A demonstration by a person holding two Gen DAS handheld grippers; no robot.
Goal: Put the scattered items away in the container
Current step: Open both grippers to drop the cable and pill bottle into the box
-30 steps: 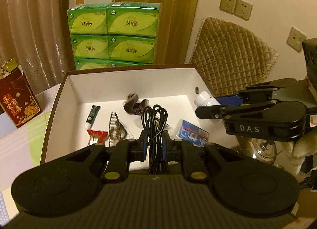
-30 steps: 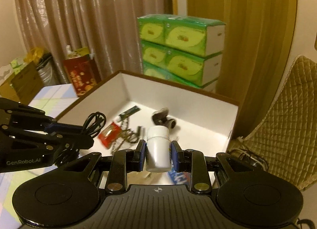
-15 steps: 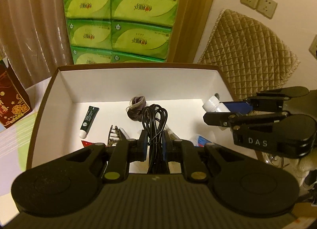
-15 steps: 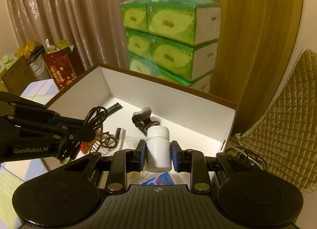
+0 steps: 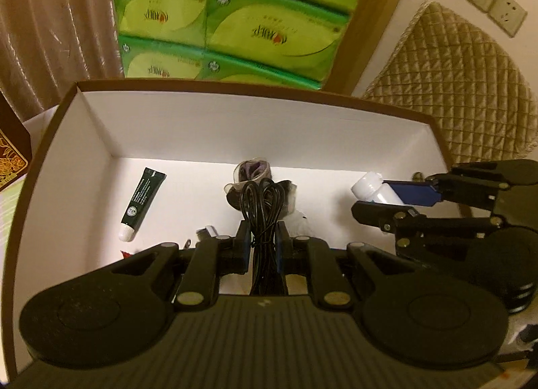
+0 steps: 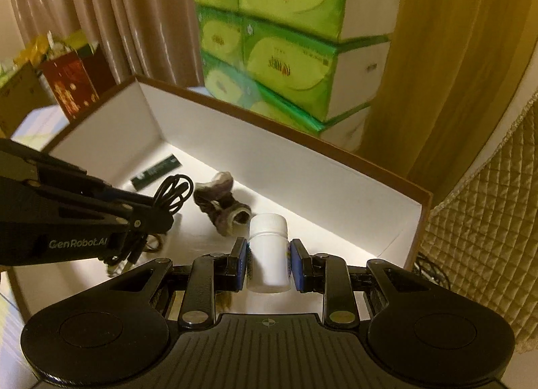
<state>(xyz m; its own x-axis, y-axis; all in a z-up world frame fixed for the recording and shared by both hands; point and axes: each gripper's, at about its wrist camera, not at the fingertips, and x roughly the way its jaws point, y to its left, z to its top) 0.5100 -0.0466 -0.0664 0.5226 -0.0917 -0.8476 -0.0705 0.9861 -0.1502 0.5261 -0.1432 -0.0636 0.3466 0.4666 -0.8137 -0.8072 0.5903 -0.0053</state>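
Tissue stack (image 5: pixel 228 22): green packs at your 12 o'clock behind the box, not part of the job, ignore.
Box (image 5: pixel 242 126): white inside, brown rim, this is your container; both tools are tipped down over it.
Left hand-held gripper (image 5: pixel 264 241): clamped fully on the black cable bundle (image 5: pixel 264 200), loops sticking out ahead over mid-floor. The other end trails back under the tool, unseen.
Right hand-held gripper (image 6: pixel 269 264): nearly closed, pads squeezing the white bottle (image 6: pixel 269 247), cap forward, body above the floor at the box's 3 o'clock end.
Dark sock (image 6: pixel 220 202): already on the floor, about 12 o'clock of both loads.
Green tube (image 5: pixel 143 200): floor, 10 o'clock of the cable, well apart.
Small bits (image 5: pixel 205 231): partly hidden behind your left tool, can't identify.
Step, my read: lower-and-release, both items.
Do it well: go lower before letting go, bottle will likely roll if dropped. Set the cable on bare floor short of the sock. Keep the tools apart.
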